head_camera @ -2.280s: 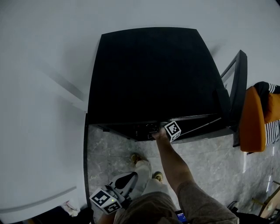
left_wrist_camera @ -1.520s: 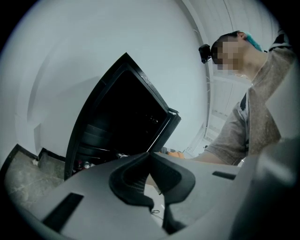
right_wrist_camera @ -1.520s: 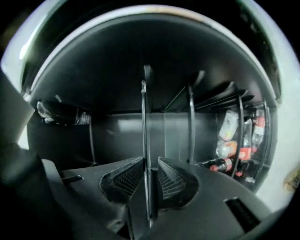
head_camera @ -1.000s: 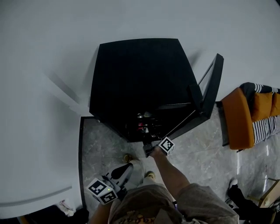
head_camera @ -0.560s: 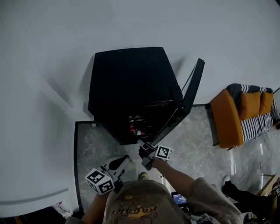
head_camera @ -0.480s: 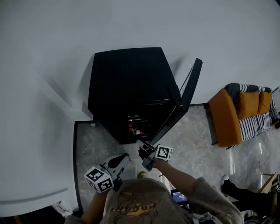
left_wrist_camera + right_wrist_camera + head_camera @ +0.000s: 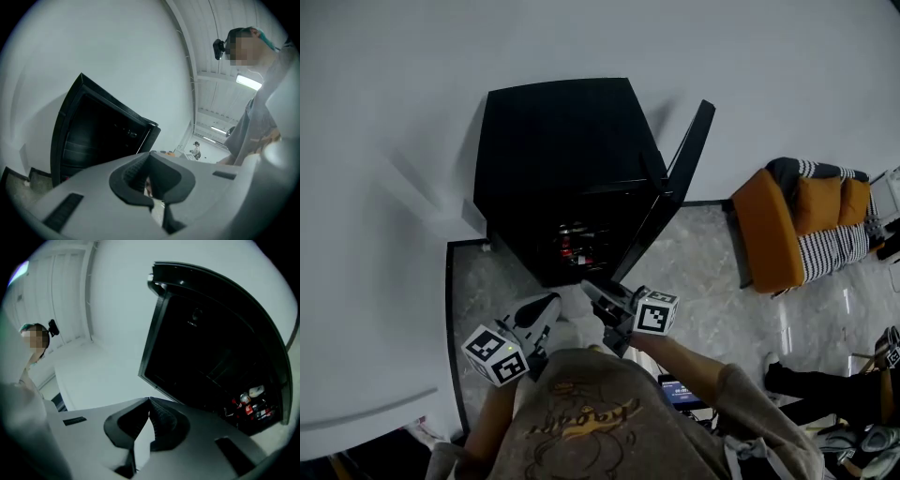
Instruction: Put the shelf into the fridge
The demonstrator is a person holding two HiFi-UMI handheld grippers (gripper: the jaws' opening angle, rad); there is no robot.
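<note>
The black fridge [image 7: 553, 159] stands against the white wall with its door [image 7: 675, 183] swung open to the right. Bottles and cans [image 7: 572, 246] lie low inside it, also seen in the right gripper view as bottles [image 7: 251, 404]. No loose shelf shows in any view. My left gripper [image 7: 542, 309] is shut and empty, held low in front of the fridge. My right gripper [image 7: 592, 292] is shut on nothing too, a short way from the door's lower edge. In the gripper views the left gripper [image 7: 149, 155] and right gripper [image 7: 149, 400] have their tips meeting.
An orange armchair [image 7: 764, 234] with a striped cushion [image 7: 830, 239] stands to the right on the grey marble floor [image 7: 694, 272]. Someone's dark shoes [image 7: 811, 384] show at the lower right. A white wall [image 7: 375, 187] runs along the left.
The view has drawn back from the fridge. My right gripper has come away from the fridge front, and the door stands wider open. Both grippers now hang close to the body.
</note>
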